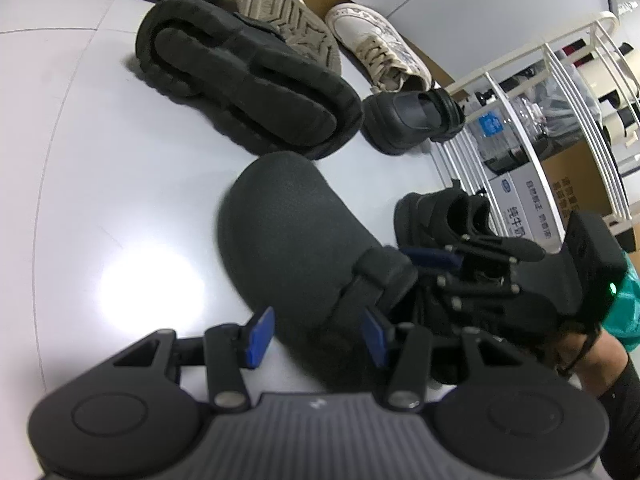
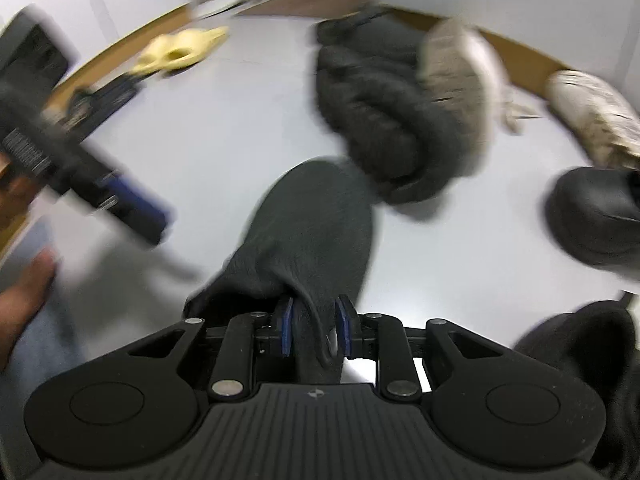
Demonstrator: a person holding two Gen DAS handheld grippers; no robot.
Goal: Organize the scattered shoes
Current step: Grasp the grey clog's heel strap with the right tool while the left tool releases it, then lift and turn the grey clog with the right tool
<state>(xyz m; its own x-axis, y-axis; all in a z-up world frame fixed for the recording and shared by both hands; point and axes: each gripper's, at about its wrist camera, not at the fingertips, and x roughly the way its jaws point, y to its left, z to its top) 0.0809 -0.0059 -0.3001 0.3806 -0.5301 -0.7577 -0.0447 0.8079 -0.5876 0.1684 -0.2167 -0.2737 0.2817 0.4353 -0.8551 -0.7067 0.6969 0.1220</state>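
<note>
Most shoes lie loose; none racked. R gripper (image 2: 316, 330) pinches dark clog's (image 2: 304, 232) heel rim; L gripper (image 1: 316, 334) half-open, empty, beside it.

Your left gripper (image 1: 316, 338) and right gripper (image 2: 316, 330) look alike: matte black bodies with ribbed grey centre panels, round side discs, silver pivot screws and blue-padded fingers (image 1: 260, 336). Your right forearm wears a black sleeve (image 1: 624, 392) with a teal cuff (image 1: 624, 304).
</note>
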